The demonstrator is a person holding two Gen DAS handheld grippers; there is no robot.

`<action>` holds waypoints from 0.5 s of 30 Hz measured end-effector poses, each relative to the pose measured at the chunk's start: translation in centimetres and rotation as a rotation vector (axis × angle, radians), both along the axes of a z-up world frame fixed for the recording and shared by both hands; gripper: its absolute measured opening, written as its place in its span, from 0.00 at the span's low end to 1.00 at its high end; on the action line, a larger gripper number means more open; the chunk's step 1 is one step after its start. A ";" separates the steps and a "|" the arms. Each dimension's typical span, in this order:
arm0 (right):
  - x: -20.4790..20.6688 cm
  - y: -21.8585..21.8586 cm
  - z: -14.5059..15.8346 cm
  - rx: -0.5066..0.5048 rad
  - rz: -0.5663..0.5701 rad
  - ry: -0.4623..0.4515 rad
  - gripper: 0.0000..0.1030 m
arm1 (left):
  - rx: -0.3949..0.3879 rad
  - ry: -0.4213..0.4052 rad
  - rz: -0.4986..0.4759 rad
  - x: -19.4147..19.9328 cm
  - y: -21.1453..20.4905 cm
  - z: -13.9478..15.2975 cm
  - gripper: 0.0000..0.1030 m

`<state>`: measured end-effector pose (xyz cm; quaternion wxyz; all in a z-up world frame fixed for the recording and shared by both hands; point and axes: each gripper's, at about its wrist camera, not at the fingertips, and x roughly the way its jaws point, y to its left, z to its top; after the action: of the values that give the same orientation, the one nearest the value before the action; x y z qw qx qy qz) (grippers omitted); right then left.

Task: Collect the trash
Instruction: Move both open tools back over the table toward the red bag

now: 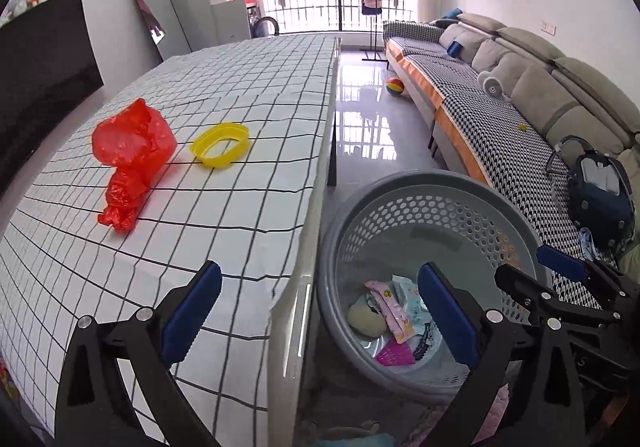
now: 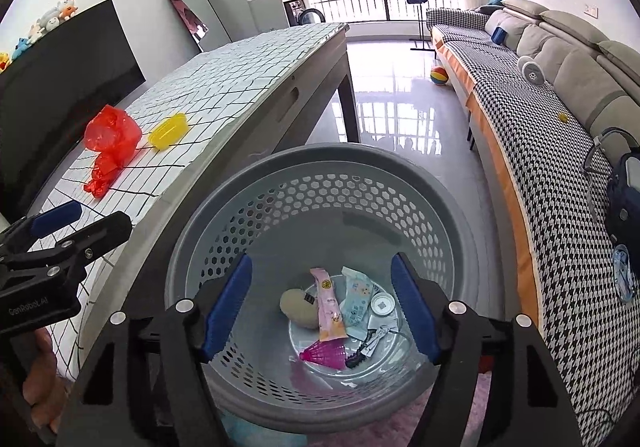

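Crumpled red bag (image 1: 130,163), translucent, on table (image 1: 240,95).

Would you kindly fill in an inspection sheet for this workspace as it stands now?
Surface: table under a checked cloth, beside the grey basket on the floor.
Job's things: red bag and yellow ring lie on the cloth; pink wrapper, pale wrapper, beige lump and magenta shuttlecock lie in the basket.
Clutter: nothing seen on the table beyond those two.
Grippers: left gripper open and empty, at the table edge; right gripper open and empty, over the basket.
Cables: a cord by the dark bag on the sofa.
Surroundings: ball on the floor, TV, mirror.
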<state>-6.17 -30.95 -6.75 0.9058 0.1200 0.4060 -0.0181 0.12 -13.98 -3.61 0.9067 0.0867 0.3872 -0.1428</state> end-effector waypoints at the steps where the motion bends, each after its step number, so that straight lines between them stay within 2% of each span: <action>1: 0.2 0.3 0.2 -0.001 0.007 -0.001 0.67 | -0.001 -0.006 0.010 0.0 0.5 0.3 0.94; 8: 2.1 2.6 2.6 -0.009 0.058 -0.046 0.69 | -0.028 -0.043 0.122 1.5 5.4 2.5 0.94; 15: 4.5 5.8 4.3 -0.025 0.126 -0.067 0.69 | -0.031 -0.065 0.256 4.7 11.1 3.4 0.94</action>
<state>-1.65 -25.16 -2.46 0.9196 0.0832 0.3821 0.0378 4.82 -2.89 -0.17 0.9308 0.0270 0.3634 -0.0290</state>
